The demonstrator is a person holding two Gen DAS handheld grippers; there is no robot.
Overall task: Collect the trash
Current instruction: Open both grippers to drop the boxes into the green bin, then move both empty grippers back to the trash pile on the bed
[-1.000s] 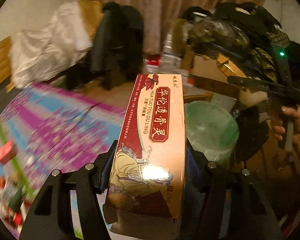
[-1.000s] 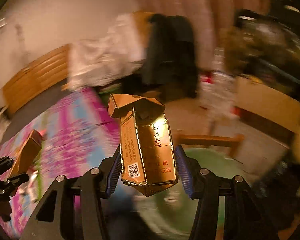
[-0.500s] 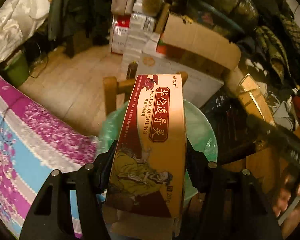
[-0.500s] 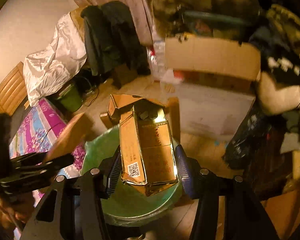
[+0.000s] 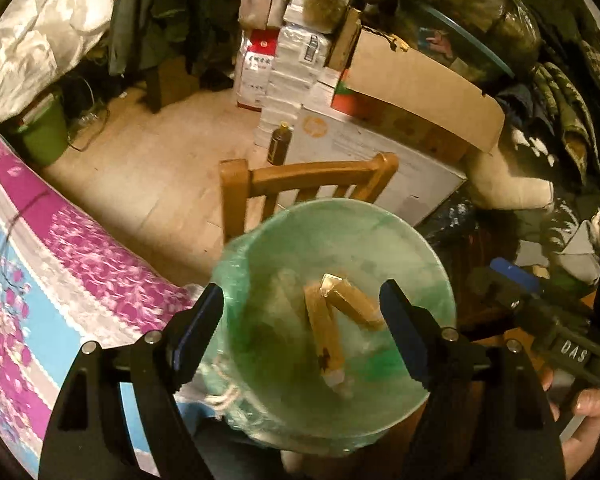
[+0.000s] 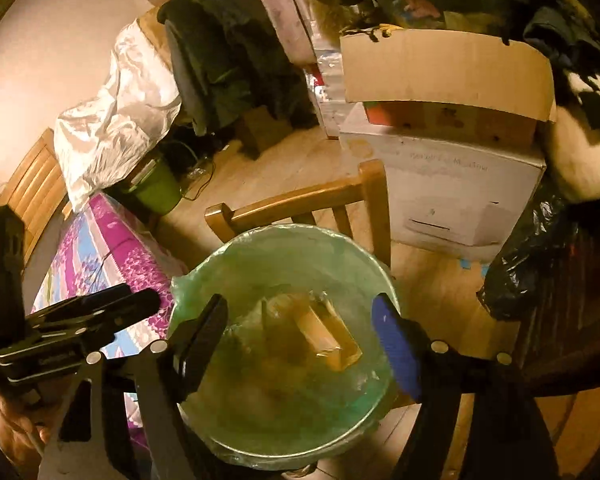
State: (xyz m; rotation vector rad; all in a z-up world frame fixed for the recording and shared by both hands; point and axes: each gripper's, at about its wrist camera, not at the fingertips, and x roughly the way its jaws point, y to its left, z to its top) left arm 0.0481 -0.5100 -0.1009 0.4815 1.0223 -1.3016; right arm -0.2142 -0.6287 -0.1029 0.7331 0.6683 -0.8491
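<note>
right gripper (image 6: 300, 340) fingers spread, empty, above green-lined bin (image 6: 284, 240); tan box (image 6: 328, 338) inside.

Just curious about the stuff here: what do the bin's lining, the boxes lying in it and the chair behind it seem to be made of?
Bin liner: thin translucent green plastic film, judging by its wrinkles and sheen. Boxes: apparently printed cardboard, flat-sided with sharp folded edges, slightly glossy. Chair: looks like wood with an orange-brown varnish; its rail and slats look solid.
</note>
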